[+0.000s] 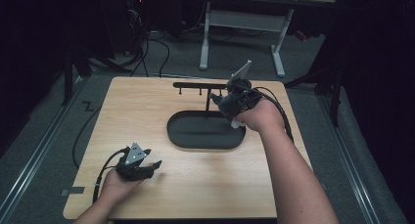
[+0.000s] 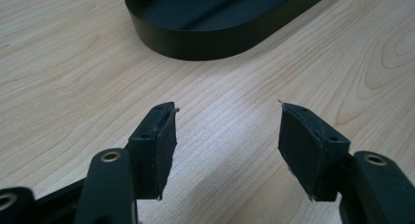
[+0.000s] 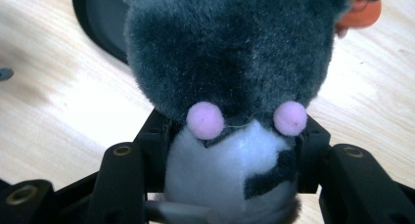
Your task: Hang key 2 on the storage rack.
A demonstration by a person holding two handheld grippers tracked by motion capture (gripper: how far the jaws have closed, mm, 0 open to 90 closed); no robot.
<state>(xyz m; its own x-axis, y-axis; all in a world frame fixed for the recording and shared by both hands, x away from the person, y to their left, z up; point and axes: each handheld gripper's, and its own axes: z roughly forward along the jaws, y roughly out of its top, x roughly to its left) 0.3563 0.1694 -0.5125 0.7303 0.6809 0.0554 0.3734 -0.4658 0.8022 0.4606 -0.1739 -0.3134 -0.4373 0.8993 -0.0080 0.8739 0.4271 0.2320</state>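
Grey plush toy (image 3: 230,53) with white belly, 2 pink pom-poms (image 3: 205,120).

high view dim, room beyond the table (image 1: 147,116) nearly black. gripper views brighter, soft glare patches on the wood; plush toy (image 3: 230,62) close, slightly soft; faint shadows under the jaws.

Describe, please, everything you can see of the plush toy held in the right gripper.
The plush toy is soft and furry: dark grey above, a white patch with black markings below, and two round pink pom-poms. The right gripper is clamped on its white part from both sides, holding it off the table near the black oval tray.
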